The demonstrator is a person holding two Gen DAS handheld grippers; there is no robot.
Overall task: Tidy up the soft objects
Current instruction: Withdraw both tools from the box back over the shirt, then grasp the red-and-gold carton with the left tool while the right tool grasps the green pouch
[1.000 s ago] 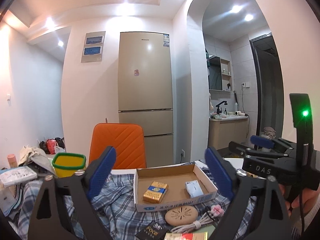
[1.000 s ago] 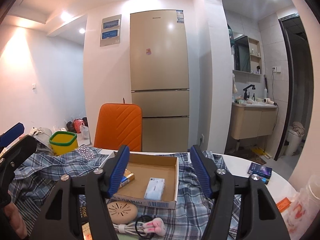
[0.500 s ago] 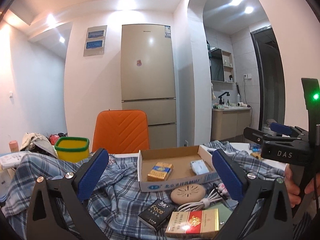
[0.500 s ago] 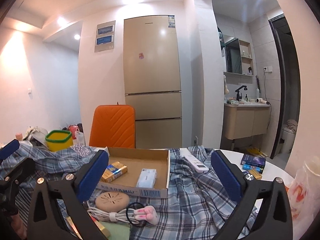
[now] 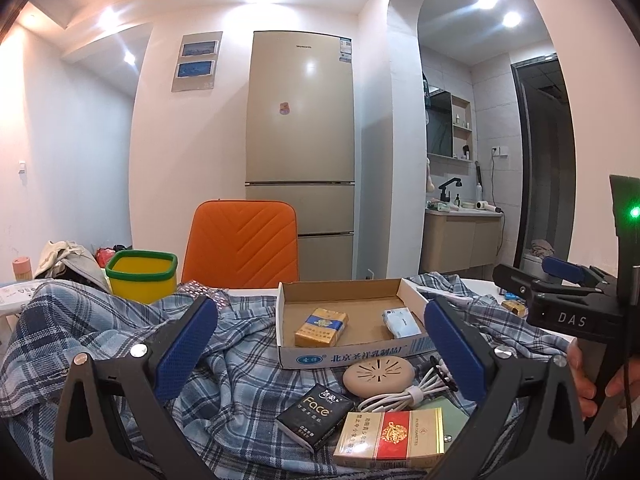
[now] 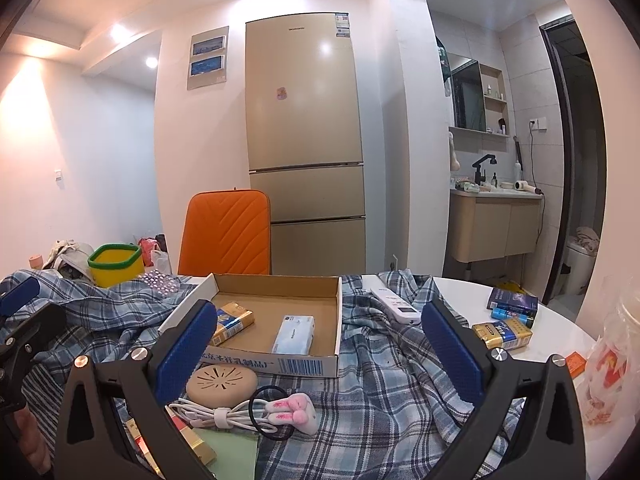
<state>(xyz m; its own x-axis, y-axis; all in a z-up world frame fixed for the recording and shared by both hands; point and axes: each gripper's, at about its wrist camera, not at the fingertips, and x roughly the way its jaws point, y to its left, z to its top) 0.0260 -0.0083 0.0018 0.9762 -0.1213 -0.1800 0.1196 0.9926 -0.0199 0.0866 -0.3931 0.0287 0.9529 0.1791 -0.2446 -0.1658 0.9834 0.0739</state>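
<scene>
My left tongs stand wide, their blue pads far apart with nothing gripped; they have just finished spreading. My right tongs are equally wide, having opened over the same moment, and they too hold nothing.

The soft thing here is the blue plaid shirt, rumpled and spread across the white round counter. In the left wrist view it lies below and ahead of my left tongs, heaped highest at the left and running under everything in the middle. In the right wrist view the same shirt fills the space between and beneath my right tongs, with a fold reaching to the far rim of the counter.

Several things rest on the shirt. A shallow cardboard box sits straight ahead of both tongs, holding a yellow-and-blue pack and a small white pack. Just in front of the box lie a tan oval disc, a bundled white cable and, in the right view, a pink-and-white hair tie. Nearer my left tongs are a black tissue pack and a red-and-gold carton. A white remote lies on the shirt beyond my right tongs. Off the cloth, on bare counter at the right, sit a gold pack and a dark blue box.

A yellow tub with a green rim stands at the far left, and an orange chair back rises behind the counter.
</scene>
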